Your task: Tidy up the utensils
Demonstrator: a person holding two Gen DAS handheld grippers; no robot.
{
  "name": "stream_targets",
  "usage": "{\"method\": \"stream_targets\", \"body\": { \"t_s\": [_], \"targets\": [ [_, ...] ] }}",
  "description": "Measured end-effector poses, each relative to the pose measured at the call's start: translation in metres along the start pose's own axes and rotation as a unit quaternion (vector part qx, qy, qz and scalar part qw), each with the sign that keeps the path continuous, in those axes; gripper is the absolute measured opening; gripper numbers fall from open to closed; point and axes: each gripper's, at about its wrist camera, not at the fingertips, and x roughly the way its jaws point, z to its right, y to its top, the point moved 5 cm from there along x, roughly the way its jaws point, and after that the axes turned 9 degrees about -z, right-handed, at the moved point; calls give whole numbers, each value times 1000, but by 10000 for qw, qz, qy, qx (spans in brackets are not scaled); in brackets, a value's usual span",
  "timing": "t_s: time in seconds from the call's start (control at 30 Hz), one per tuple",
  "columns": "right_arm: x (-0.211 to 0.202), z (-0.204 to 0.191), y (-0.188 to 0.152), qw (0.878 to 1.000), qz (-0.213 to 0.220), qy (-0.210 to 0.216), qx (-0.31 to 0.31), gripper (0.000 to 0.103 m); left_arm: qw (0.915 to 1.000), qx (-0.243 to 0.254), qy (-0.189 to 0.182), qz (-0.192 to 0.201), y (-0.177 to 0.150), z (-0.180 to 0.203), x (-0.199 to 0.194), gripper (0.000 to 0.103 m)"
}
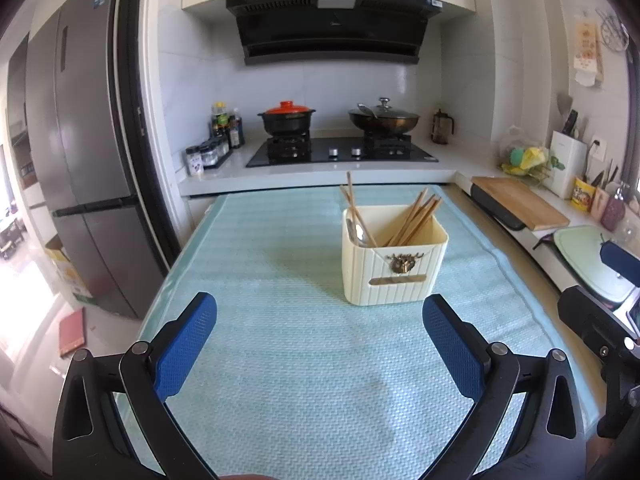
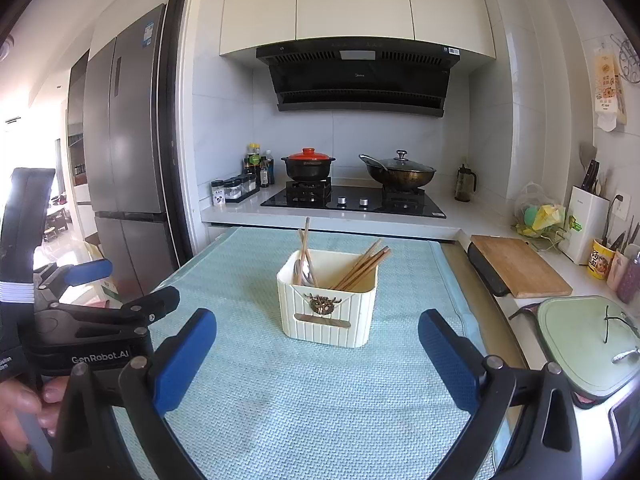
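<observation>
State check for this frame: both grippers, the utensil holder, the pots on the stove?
Left gripper: open, empty.
Right gripper: open, empty.
Utensil holder: upright on the mat, holding chopsticks and spoons.
Clay pot: lidded.
Wok: lidded.

Cream ribbed utensil holder [image 2: 328,308] on pale turquoise waffle-textured mat [image 2: 304,400], brown wooden chopsticks [image 2: 362,266], blue dimpled pads [image 1: 186,346], red-lidded black pot [image 2: 308,166].

A black range hood [image 2: 358,76] hangs at twelve o'clock beneath cream wall cabinets [image 2: 356,0], above a black gas hob [image 2: 354,200] on the white counter [image 1: 320,170]. A grey refrigerator [image 1: 80,152] stands at nine o'clock; daylight floods the glossy floor [image 1: 24,320] beyond. White tiles [image 2: 240,128] line the walls.
</observation>
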Motion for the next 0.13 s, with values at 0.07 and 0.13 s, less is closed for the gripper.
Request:
{"method": "stream_targets", "body": {
  "t_s": [0.07,0.13],
  "targets": [
    [1,1,-2,10000,-6,-5,12,103,10000,-34,47,39,0,-1,-1,103],
    [1,2,-3,10000,-18,-8,24,103,10000,8,40,50,-1,1,-1,103]
  ]
}}
